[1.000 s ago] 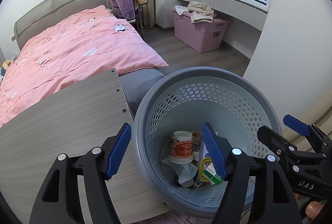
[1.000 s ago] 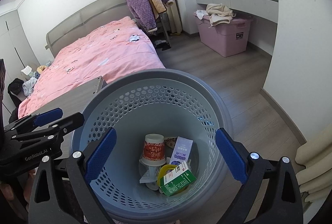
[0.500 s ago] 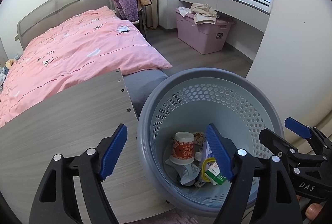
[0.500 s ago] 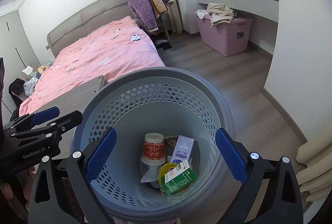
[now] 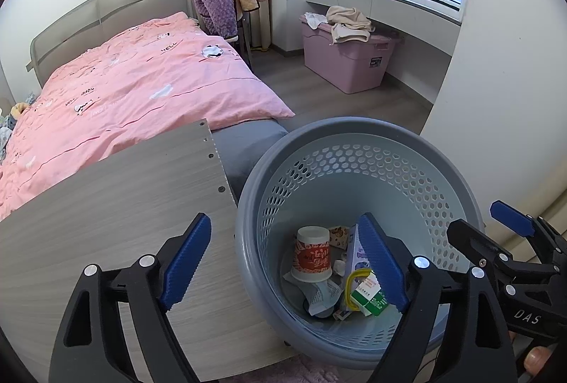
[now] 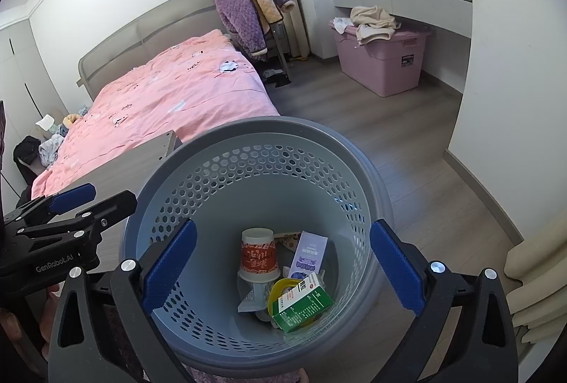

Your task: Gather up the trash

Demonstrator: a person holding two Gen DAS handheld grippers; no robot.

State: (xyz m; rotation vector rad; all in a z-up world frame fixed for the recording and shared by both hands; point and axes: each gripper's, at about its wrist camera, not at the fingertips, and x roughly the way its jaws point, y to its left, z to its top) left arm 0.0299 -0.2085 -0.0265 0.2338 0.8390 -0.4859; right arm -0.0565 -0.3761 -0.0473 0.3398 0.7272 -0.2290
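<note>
Two grippers are hovering over the grey perforated bin [image 6: 255, 149], both empty. The left gripper [image 5: 283, 262] is spreading its jaws at this moment, nothing between them; it is straddling the bin's near-left rim, one pad over the wood-grain tabletop [image 5: 117, 206], the other over the bin's inside. The right gripper [image 6: 283, 271] is standing wide apart over the bin mouth, also clear of everything.

Trash is sitting at the bin bottom: an upside-down red-and-white paper cup [image 6: 258, 253], a pale purple carton [image 6: 307, 253], a green-and-white box [image 6: 303, 305] lying on a yellow ring [image 6: 278, 291], plus crumpled wrappers [image 5: 320, 294] underneath. No loose trash is showing on the tabletop or the floor from here.

Handling, as I'm judging it: everything is looking light. The cup is thin-walled and will crush; I'm thinking pinch across the rim or low on the wall, gently. The cartons are stiff enough along the edges, so grip across the narrow faces. The wrappers are limp and slippery, so pinch a fold. The bin is stiff plastic, light; the rolled rim is the obvious hold.

Writing: "GenRobot.AI" is reading on the left gripper body in the right view, "DAS" on the right gripper body in the left view. The cup and boxes are carrying print, too small to read. The bedspread [image 5: 141, 92] is showing "HELLO".
</note>
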